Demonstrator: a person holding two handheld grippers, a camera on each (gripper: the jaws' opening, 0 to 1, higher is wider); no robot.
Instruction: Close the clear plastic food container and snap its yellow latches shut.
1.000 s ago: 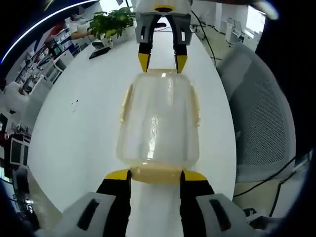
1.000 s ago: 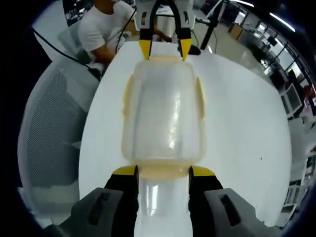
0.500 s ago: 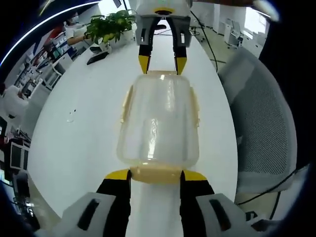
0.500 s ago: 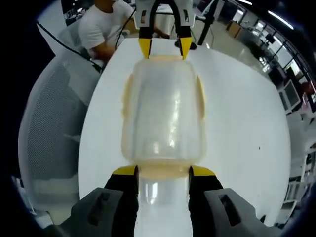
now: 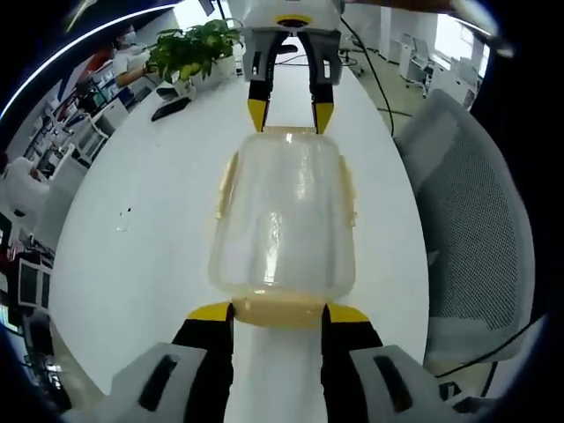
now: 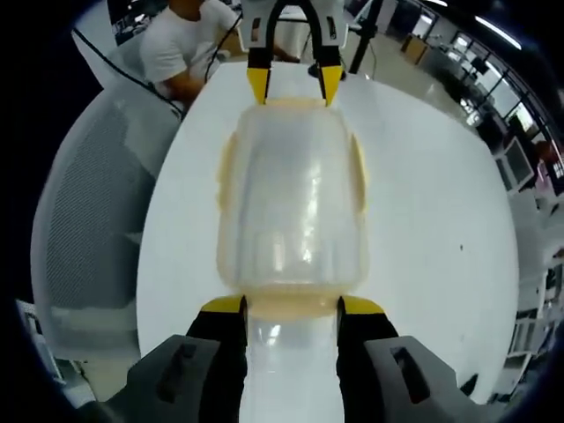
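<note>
Item: clear plastic food container (image 5: 282, 220), held lengthwise between the two tools above the white tabletop (image 5: 150, 203), over its middle stretch and well in from either long edge.

Left tool (image 5: 278, 311): jaws parted, set astride the near end of the container, their yellow tips flanking the end latch (image 5: 280, 310). In the right gripper view the same tool (image 6: 293, 85) shows at the container's far end, tips just at the rim. Whether the jaws squeeze the latch or only bracket it cannot be told.

Container, contents: none visible; the walls are see-through and only glare and the tabletop show through. Lid appears seated. Pale yellow side latches (image 5: 226, 181) lie close along the long sides and seem folded flat, though their catch cannot be confirmed.

Right tool (image 6: 291, 306): jaws likewise parted, astride the opposite end, yellow tips either side of that end's latch (image 6: 291, 304). In the left gripper view it (image 5: 289, 111) meets the far rim.

Reason for the hold, as judged: opposed pressure from both ends steadies the container and drives the two end latches home together.

Surroundings: potted plant (image 5: 196, 42) at the tabletop's far end; mesh chair (image 5: 476, 220) beside its long edge; seated person (image 6: 181, 48) past the other end.
</note>
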